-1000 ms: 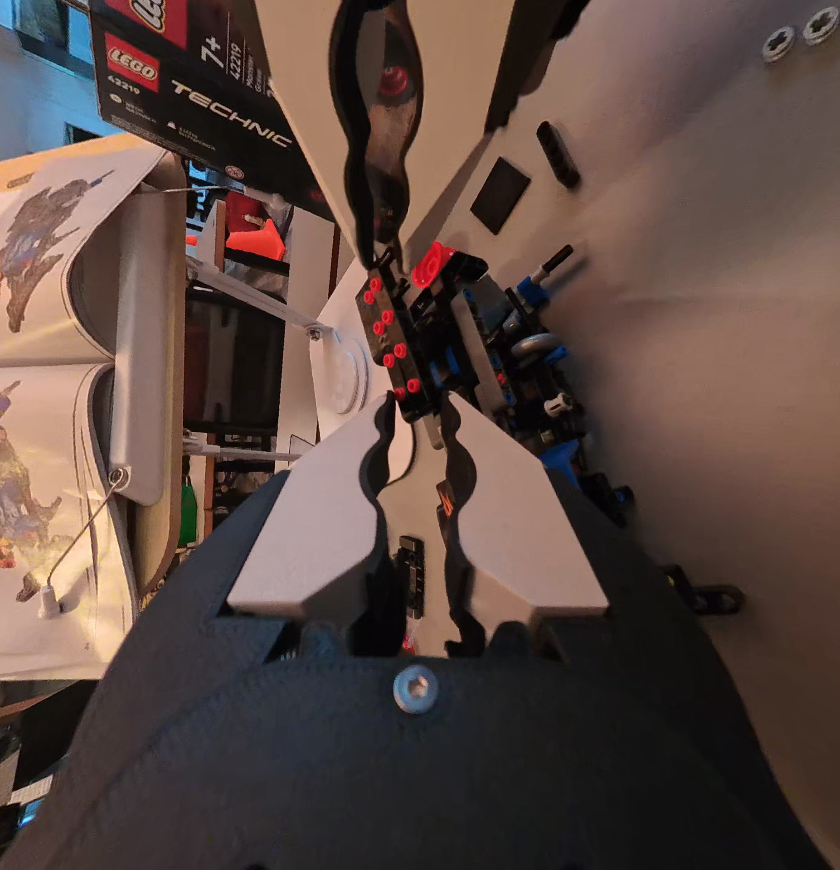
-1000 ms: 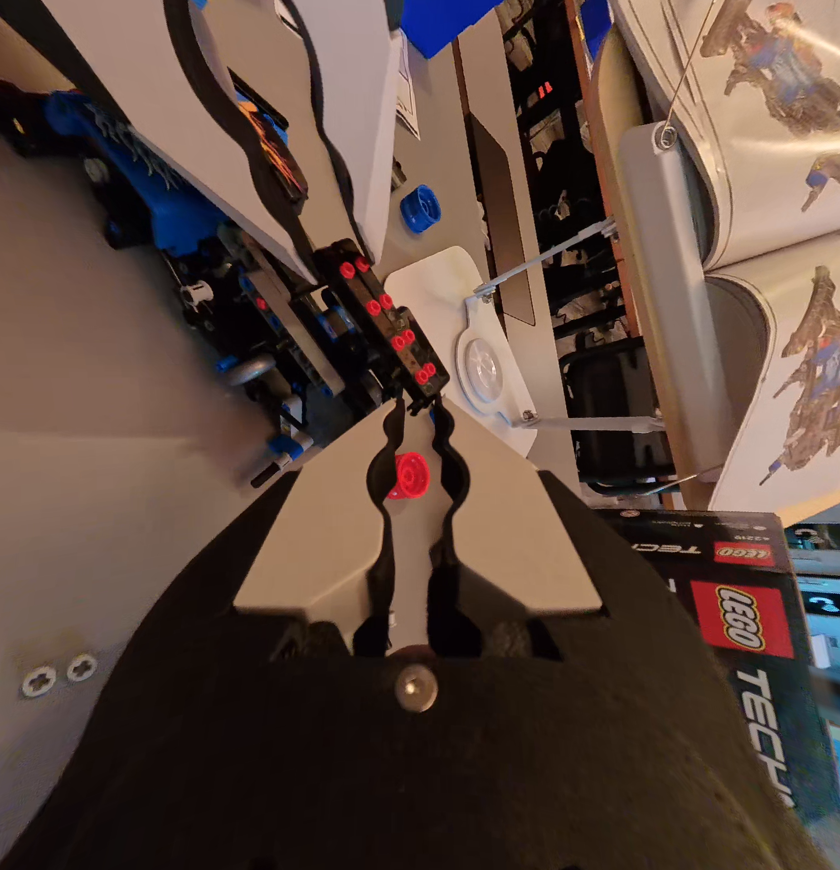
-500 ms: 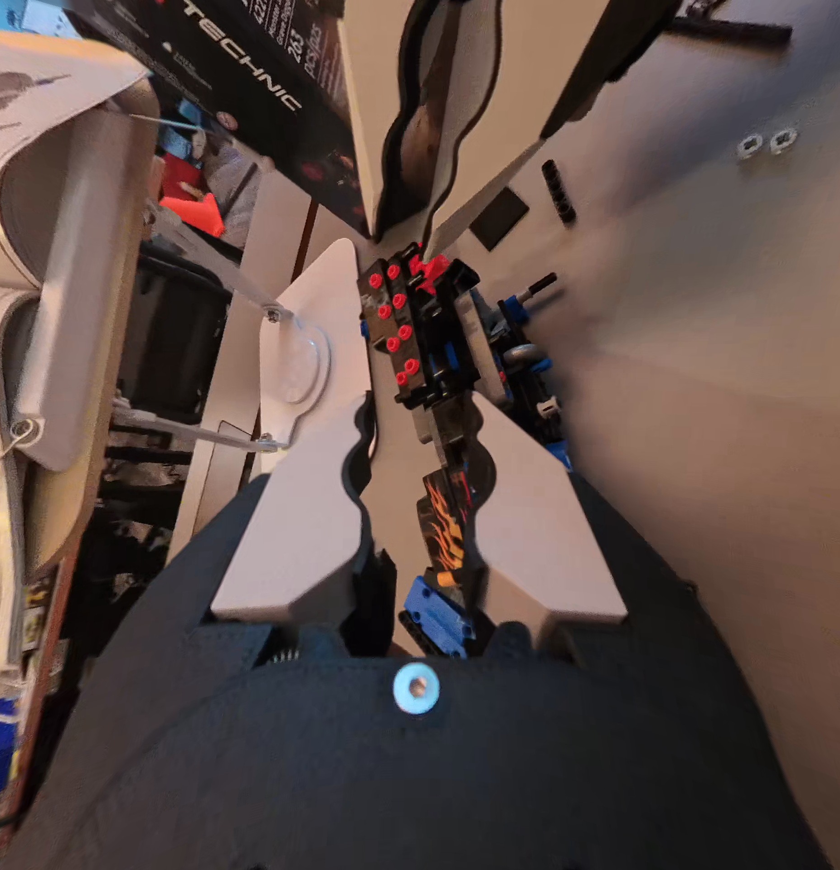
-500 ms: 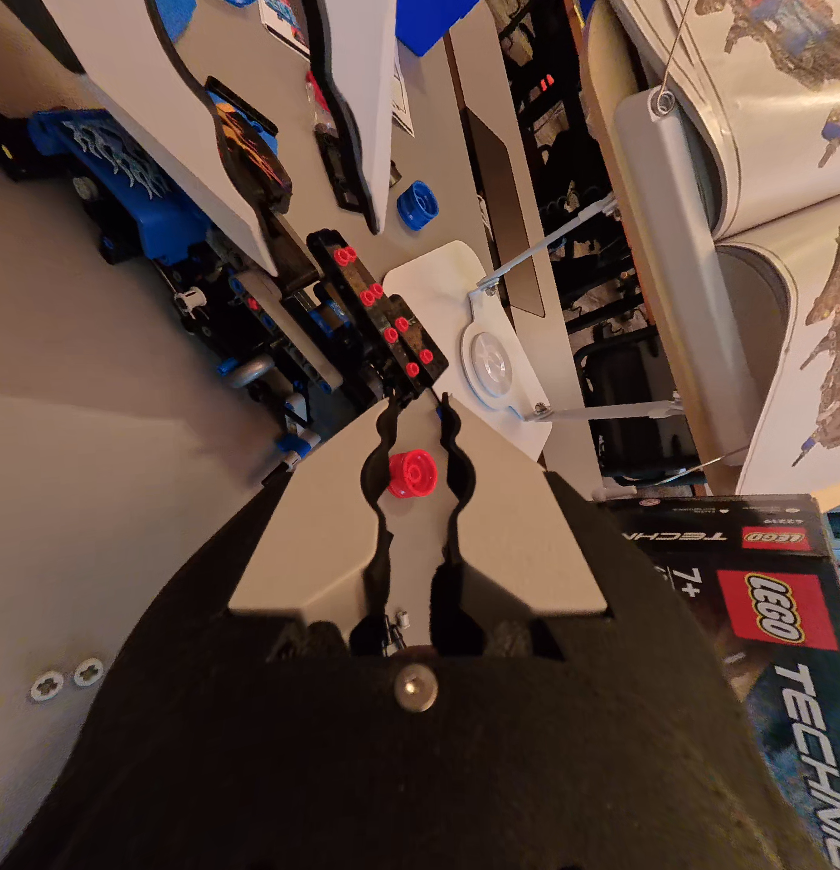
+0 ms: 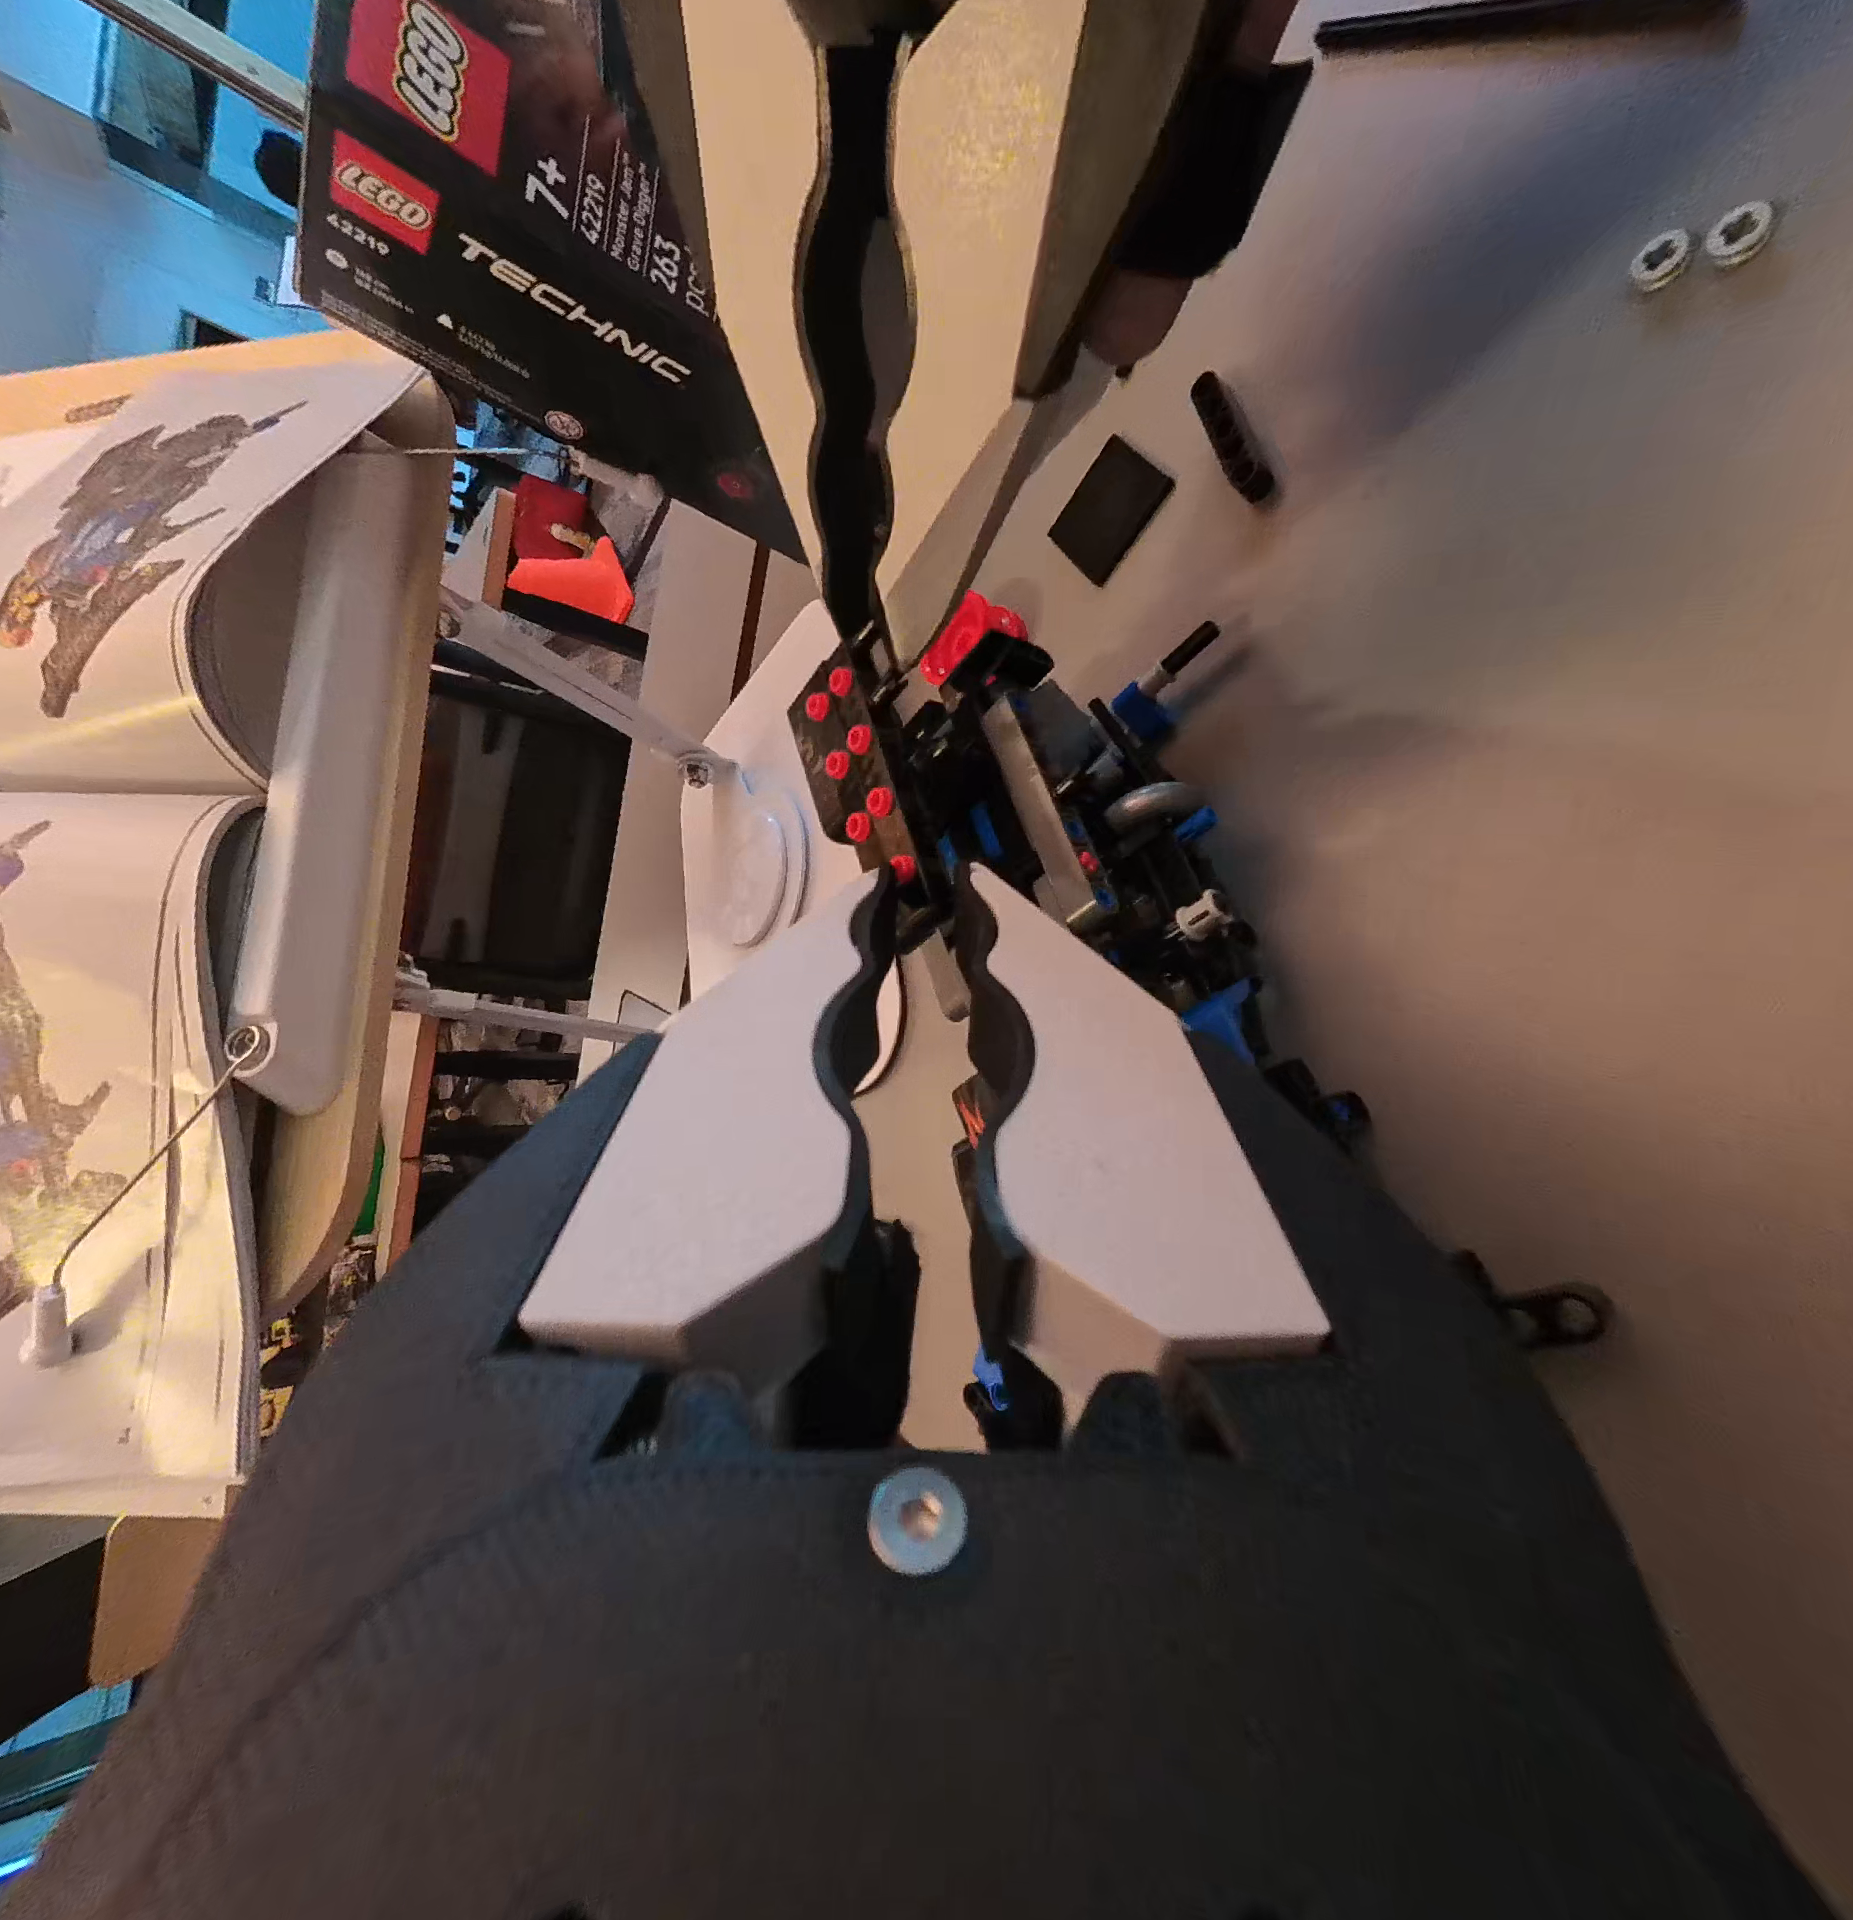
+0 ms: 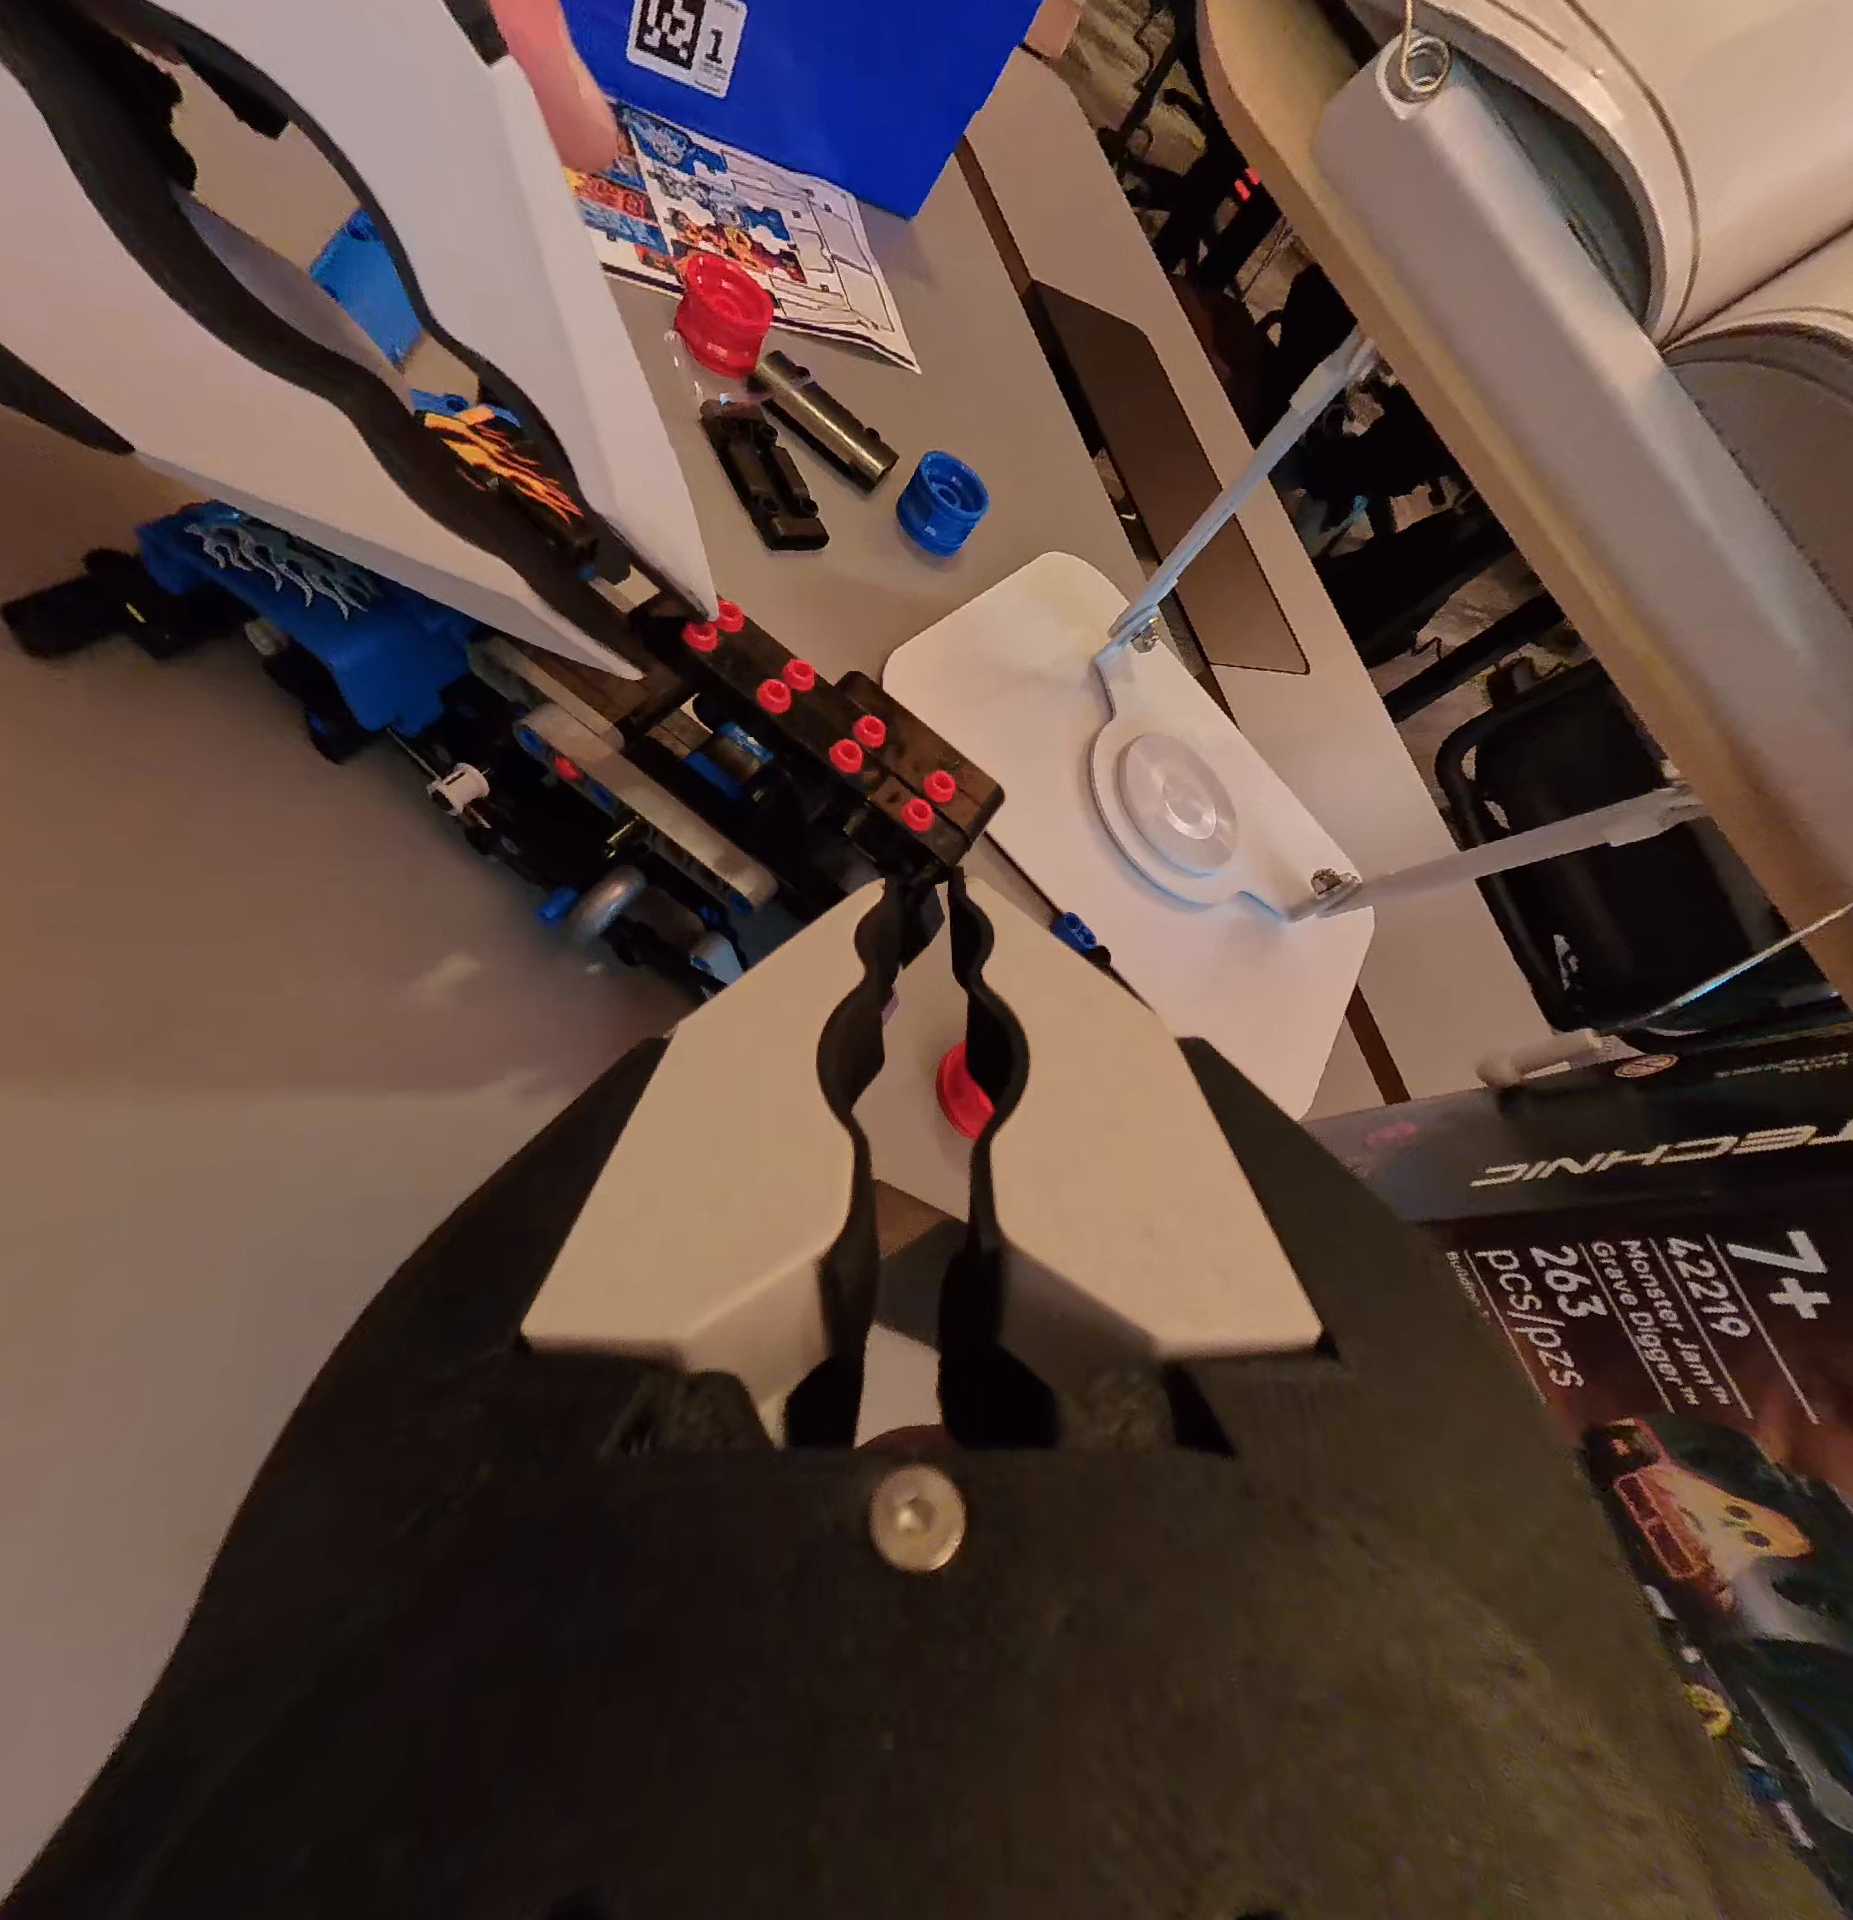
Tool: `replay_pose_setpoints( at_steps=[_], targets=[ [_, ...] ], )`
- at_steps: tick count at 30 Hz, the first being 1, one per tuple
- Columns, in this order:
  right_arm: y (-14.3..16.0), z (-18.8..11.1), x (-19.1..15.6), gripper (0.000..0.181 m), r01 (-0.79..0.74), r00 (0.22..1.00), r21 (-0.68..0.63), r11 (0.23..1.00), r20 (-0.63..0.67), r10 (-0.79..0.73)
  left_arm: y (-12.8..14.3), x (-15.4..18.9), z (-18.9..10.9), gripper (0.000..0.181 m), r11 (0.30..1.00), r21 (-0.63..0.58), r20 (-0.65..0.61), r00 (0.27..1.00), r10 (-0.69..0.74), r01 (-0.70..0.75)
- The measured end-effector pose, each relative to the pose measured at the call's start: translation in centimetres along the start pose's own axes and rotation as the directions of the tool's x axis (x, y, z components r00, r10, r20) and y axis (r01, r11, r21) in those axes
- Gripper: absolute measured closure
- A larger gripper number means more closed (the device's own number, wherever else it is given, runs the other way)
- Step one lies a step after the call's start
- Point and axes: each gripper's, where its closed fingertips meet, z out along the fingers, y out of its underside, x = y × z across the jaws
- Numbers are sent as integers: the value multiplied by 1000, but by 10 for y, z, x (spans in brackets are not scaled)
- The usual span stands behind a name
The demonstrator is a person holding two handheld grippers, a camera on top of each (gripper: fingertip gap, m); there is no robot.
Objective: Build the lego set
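Observation:
The partly built Lego model (image 5: 1036, 769), black, blue and grey, is held between both grippers over the grey table (image 5: 1524, 935). Its black panel with red pins (image 6: 849, 738) faces up in the right wrist view. My left gripper (image 5: 924, 883) is shut on one end of the model, by a flame-printed panel (image 6: 496, 468). My right gripper (image 6: 920, 891) is shut on the other end of the black panel and shows at the top of the left wrist view (image 5: 880, 634). A red round piece (image 5: 969, 629) sits on the model near the right gripper's tips.
The set's box (image 5: 506, 260) and an open instruction booklet (image 5: 70, 727) on a stand with a white base (image 6: 1161, 790) stand behind. Loose parts lie on the table: a red hub (image 6: 722, 312), a blue hub (image 6: 941, 501), black pieces (image 6: 766, 478), a black tile (image 5: 1109, 509), two small white rings (image 5: 1691, 244). My hands' fingertips stand some 6 cm from each other. Between my right fingertips and the black tile (image 5: 1109, 509) there is roughly 10 cm.
Half a second ago my left gripper stood wider open around the model; now it is closed on its end again. The right gripper has kept its hold and the model has tilted slightly.

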Motion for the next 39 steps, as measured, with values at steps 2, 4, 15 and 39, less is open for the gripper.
replay_pose_setpoints(
  at_steps=[2,4,15,39],
  targets=[
    [-1,0,1,175,-14,1000,11,1000,-2,14,0,1,1,172,1000,-2,-7,1000,-8,8],
    [0,1,1,174,-18,1000,10,1000,1,18,0,0,0,171,1000,1,-7,1000,-15,15],
    [-1,3,1,173,-92,995,38,995,50,90,-7,-14,22,133,887,-11,-283,849,-446,462],
    [4,-14,13,164,-73,997,-12,997,19,73,9,-5,4,122,771,-136,-417,670,-614,622]
  ],
)
